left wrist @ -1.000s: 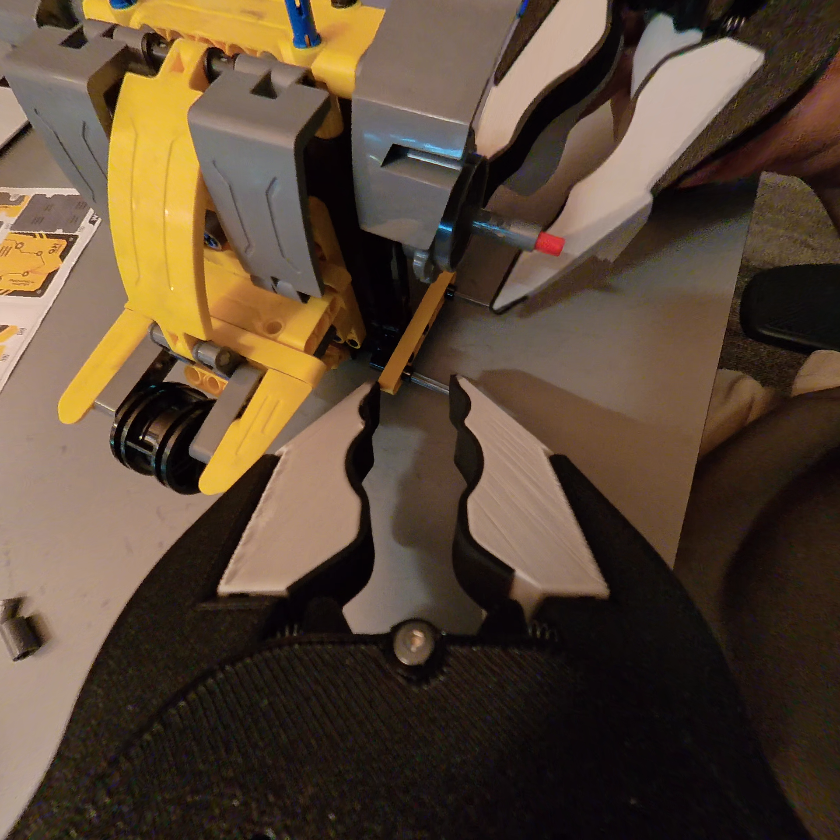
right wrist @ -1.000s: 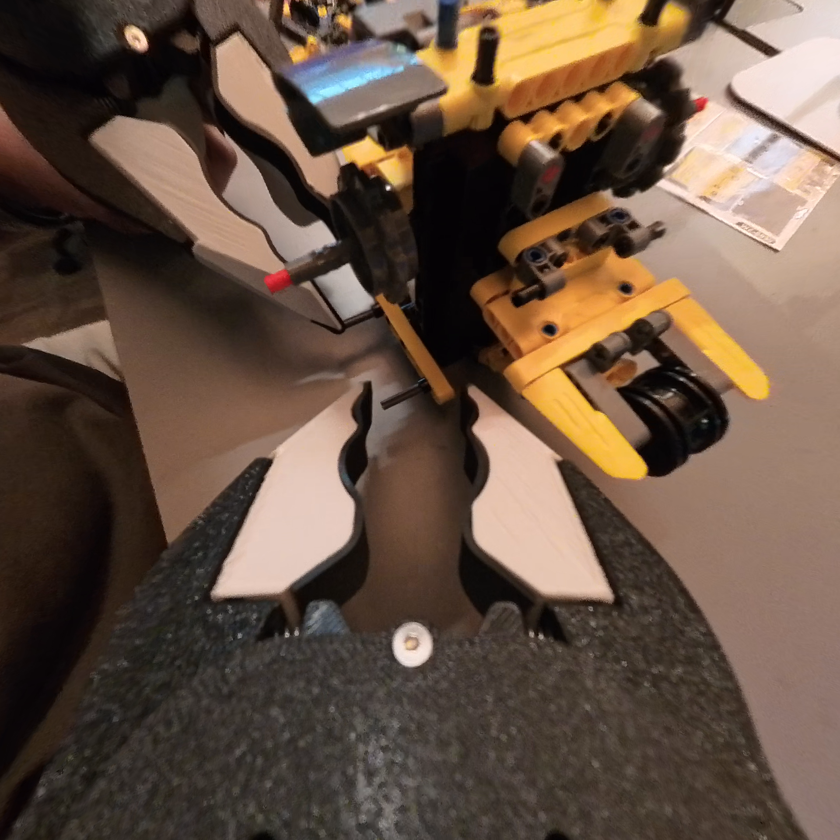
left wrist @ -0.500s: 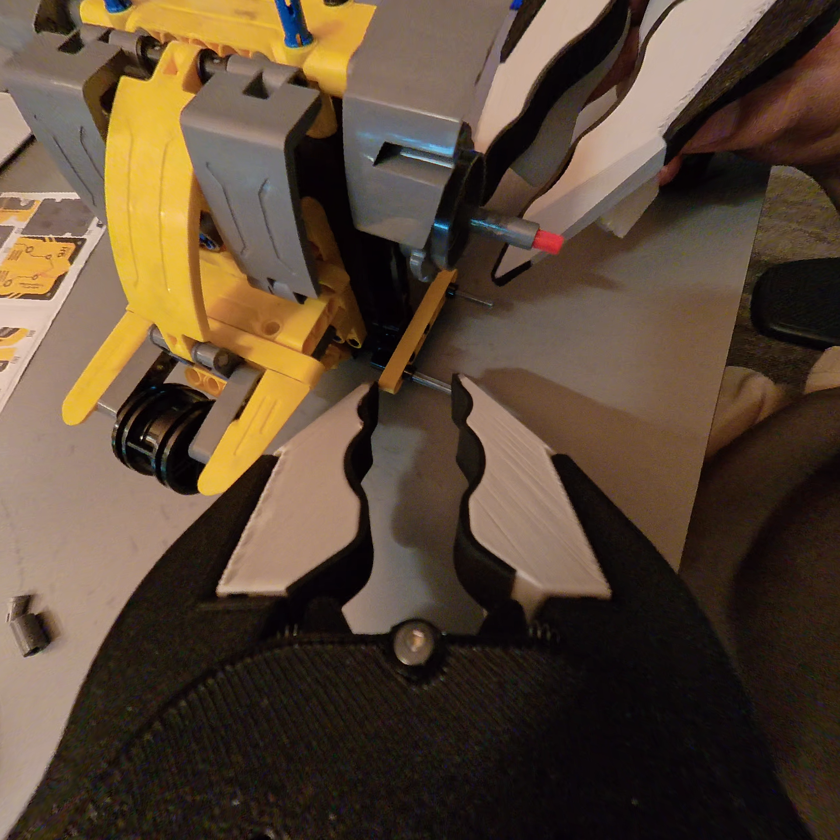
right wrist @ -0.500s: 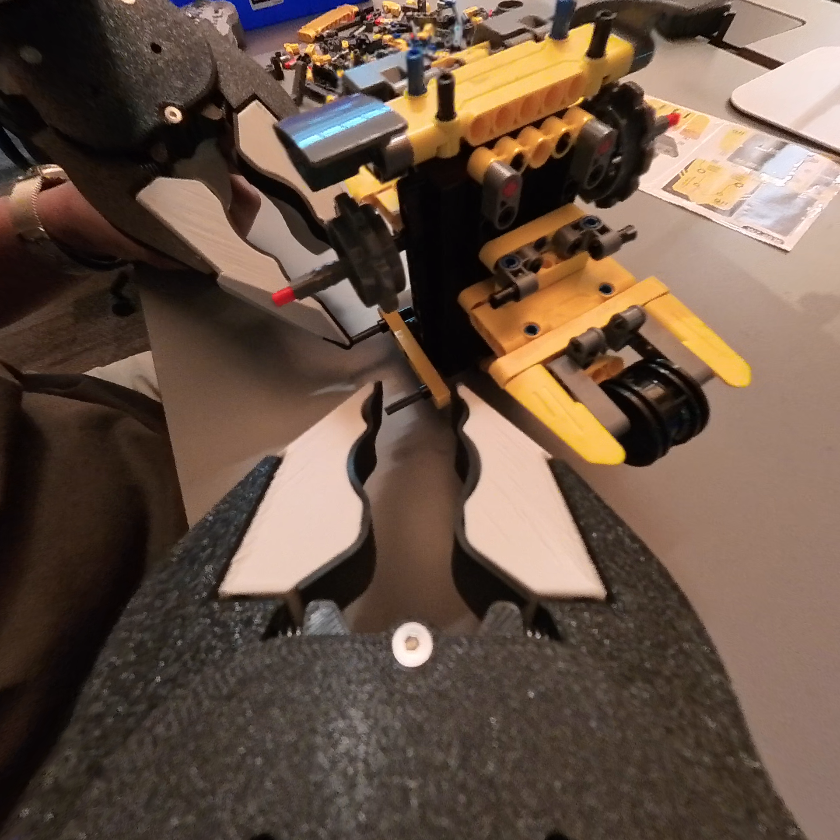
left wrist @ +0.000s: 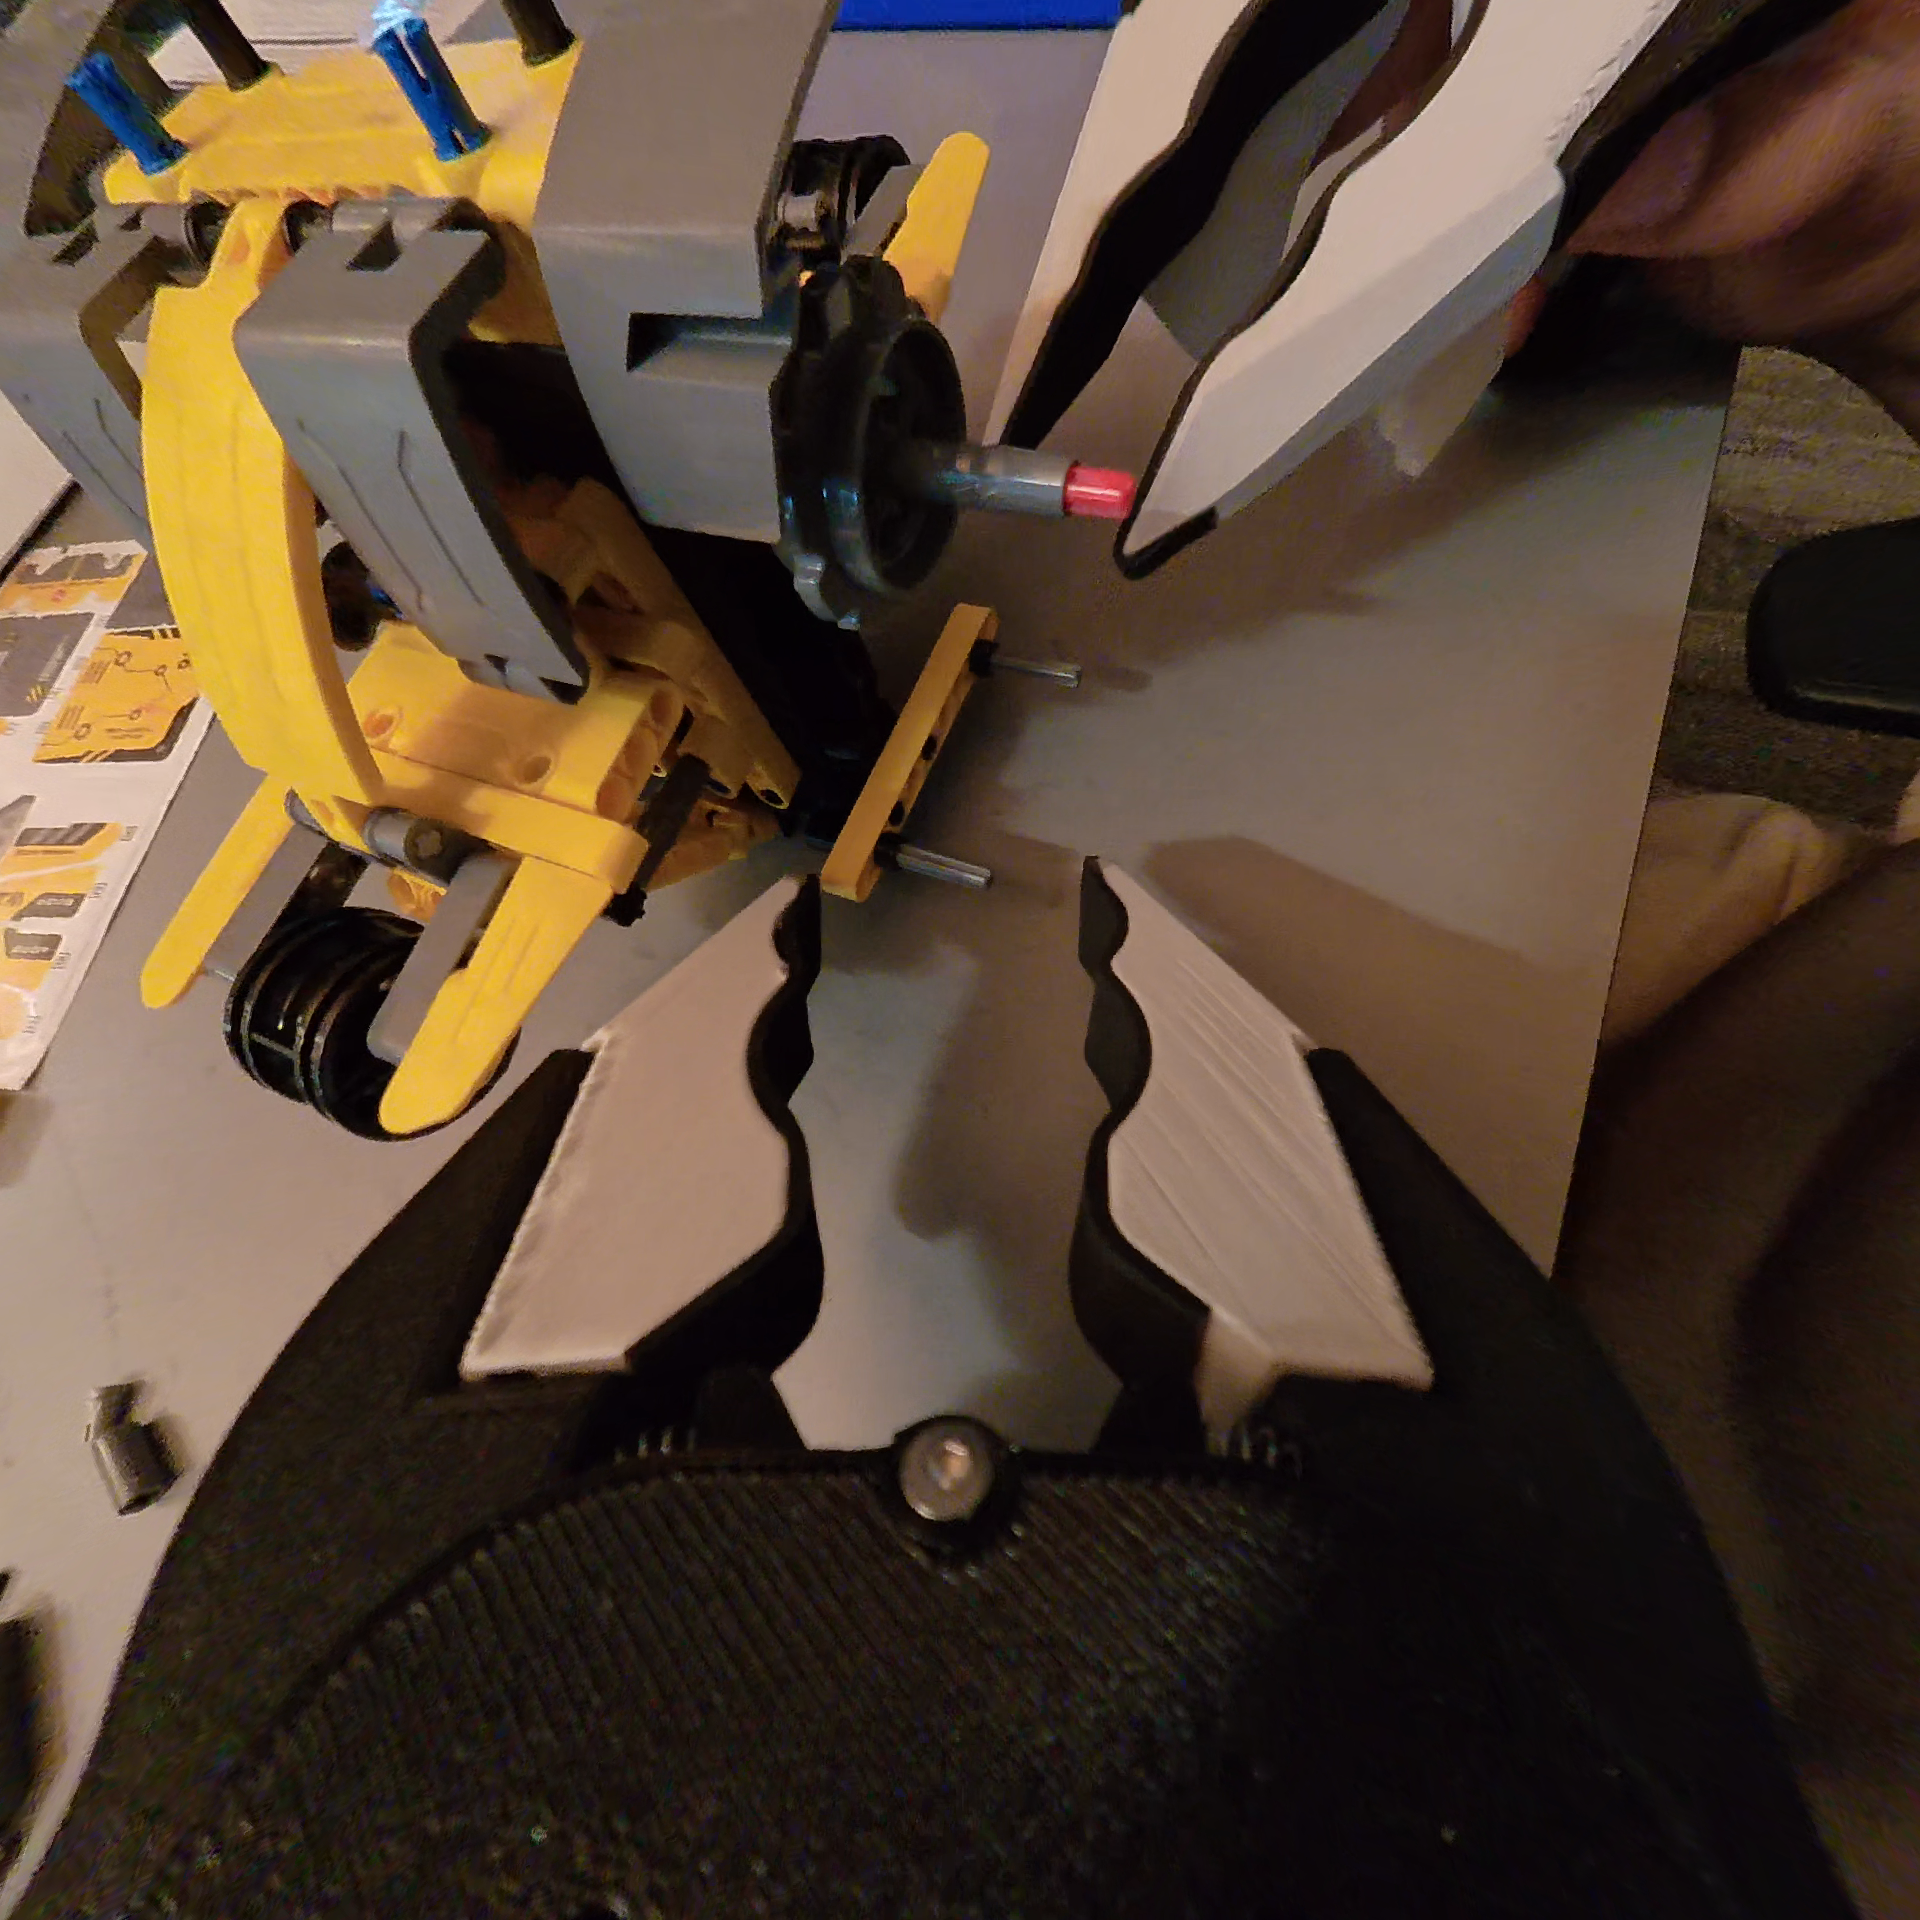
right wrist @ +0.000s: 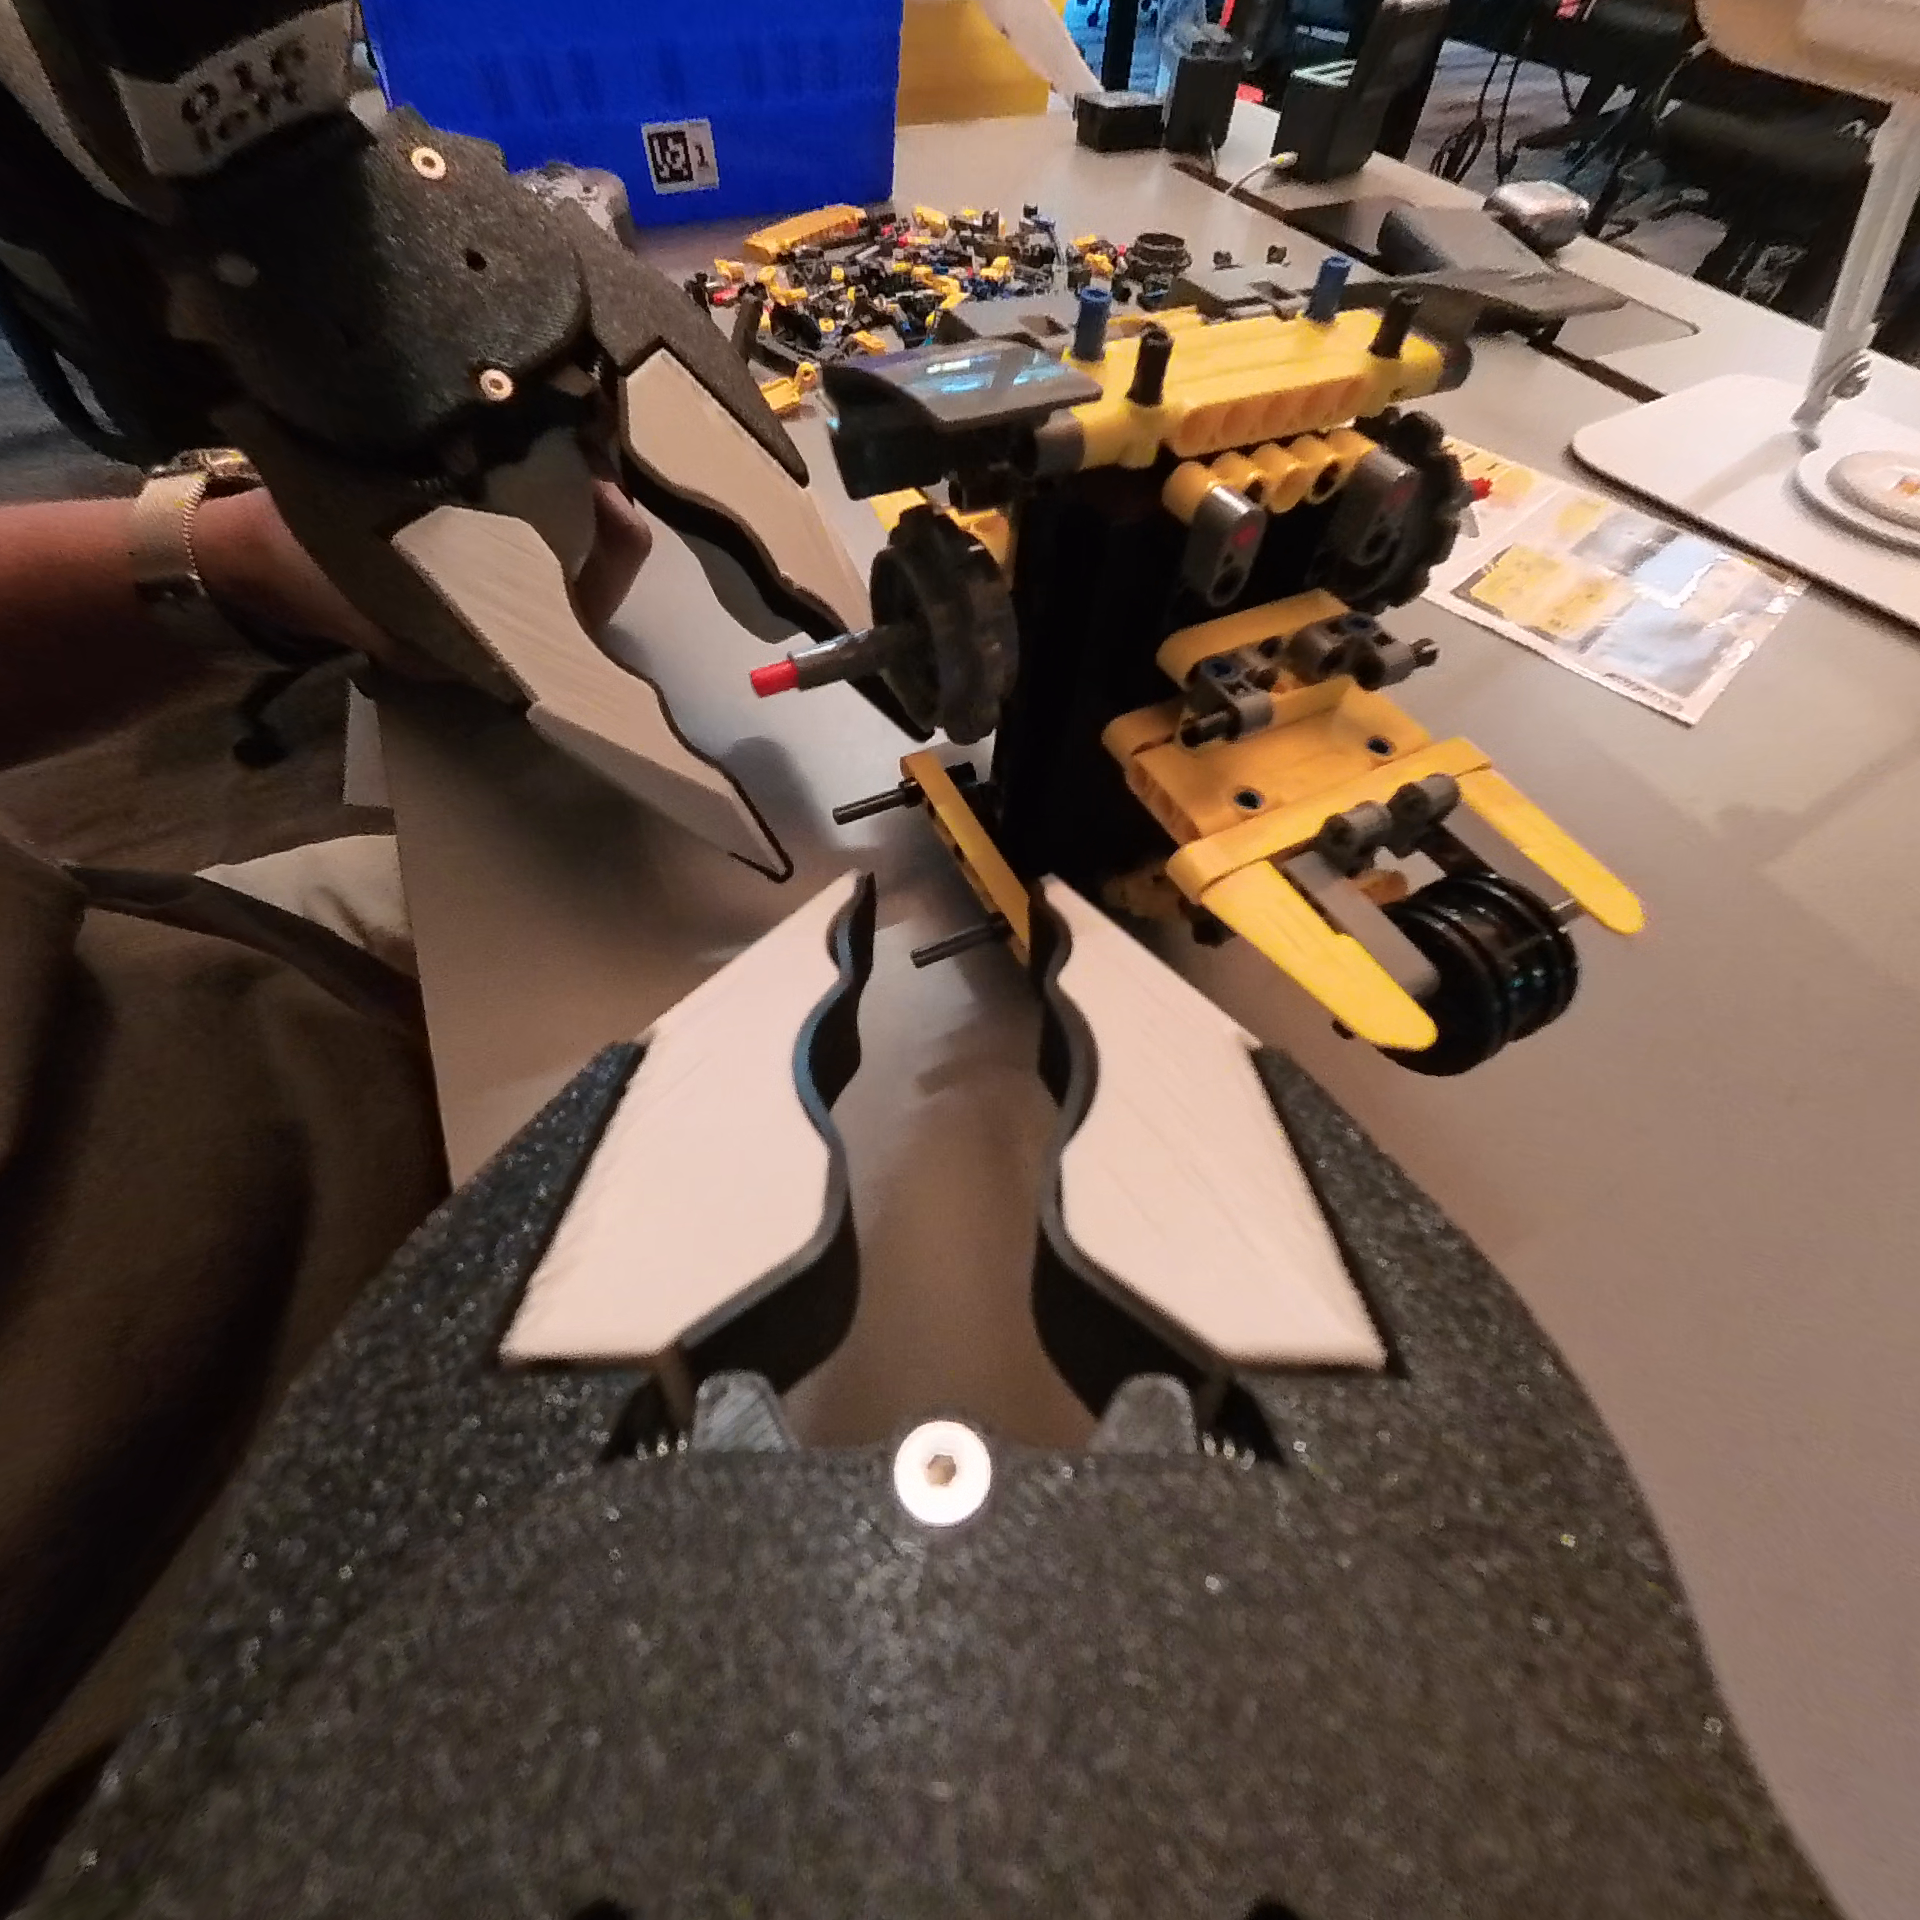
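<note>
A yellow, grey and black brick model (left wrist: 436,540) stands on the grey table (left wrist: 1299,779). A black gear (left wrist: 883,447) on its side carries a grey axle with a red tip (left wrist: 1096,490). Below it a yellow beam (left wrist: 914,748) holds two thin pins. My left gripper (left wrist: 945,894) is open and empty, its tips just short of the beam's near pin. My right gripper (right wrist: 951,904) is open and empty, with a pin (right wrist: 945,951) of the beam (right wrist: 966,842) between its tips. The right gripper's fingers (left wrist: 1330,343) show beside the red tip. The left gripper's fingers (right wrist: 623,686) show left of the model (right wrist: 1247,644).
Instruction sheets lie by the model (left wrist: 73,748) (right wrist: 1600,613). A heap of loose pieces (right wrist: 935,260) and a blue bin (right wrist: 644,94) sit at the back. Small dark pieces (left wrist: 130,1444) lie near left. The table's edge (left wrist: 1621,935) runs beside a person's lap. Across from one pair of fingers to the other is roughly 7 cm.
My left gripper's fingers have spread wider and it has drawn back a little. My right gripper has pulled back and tilted up, so more of the table shows.
</note>
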Action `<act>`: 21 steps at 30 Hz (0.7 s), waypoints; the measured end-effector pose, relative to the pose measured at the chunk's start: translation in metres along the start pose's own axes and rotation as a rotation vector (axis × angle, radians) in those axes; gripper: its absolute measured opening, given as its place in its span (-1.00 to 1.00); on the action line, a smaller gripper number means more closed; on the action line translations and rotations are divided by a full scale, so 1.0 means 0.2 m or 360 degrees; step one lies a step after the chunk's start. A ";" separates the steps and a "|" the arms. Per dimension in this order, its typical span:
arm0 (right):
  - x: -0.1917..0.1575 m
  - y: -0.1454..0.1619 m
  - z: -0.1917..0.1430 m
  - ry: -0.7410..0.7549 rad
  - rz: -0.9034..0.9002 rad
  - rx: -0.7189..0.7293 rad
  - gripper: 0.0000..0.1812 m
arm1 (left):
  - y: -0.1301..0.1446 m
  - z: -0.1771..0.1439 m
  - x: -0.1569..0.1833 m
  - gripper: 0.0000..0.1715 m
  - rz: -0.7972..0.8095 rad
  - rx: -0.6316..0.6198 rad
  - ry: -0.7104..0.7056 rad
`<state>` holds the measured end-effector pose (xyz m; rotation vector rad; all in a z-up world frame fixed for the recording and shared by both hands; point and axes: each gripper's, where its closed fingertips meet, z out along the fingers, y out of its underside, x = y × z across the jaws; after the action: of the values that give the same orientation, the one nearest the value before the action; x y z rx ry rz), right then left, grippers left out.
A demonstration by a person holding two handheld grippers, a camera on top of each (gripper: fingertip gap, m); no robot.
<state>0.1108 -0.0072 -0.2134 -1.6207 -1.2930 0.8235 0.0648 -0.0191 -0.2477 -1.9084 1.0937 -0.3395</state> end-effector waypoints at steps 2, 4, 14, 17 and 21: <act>0.00 0.00 0.00 0.0004 -0.0013 -0.0009 -0.68 | 0.00 0.00 0.00 -0.42 0.0007 0.0004 -0.0008; -0.01 0.01 0.01 0.0013 -0.0032 -0.0033 -0.68 | 0.00 0.00 0.00 -0.41 0.0020 0.0008 -0.0014; -0.01 0.01 0.01 0.0012 -0.0047 -0.0028 -0.68 | -0.03 -0.03 0.00 -0.23 -0.0025 0.0090 0.0021; -0.01 0.00 0.00 0.0003 -0.0042 -0.0001 -0.68 | -0.04 -0.04 0.00 -0.23 -0.0051 0.0121 0.0040; -0.02 0.00 0.00 0.0002 -0.0045 -0.0009 -0.68 | -0.06 -0.06 -0.01 -0.23 -0.0073 0.0157 0.0049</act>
<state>0.1097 -0.0103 -0.2140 -1.6034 -1.3155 0.8022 0.0636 -0.0218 -0.2319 -1.8486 1.0357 -0.4418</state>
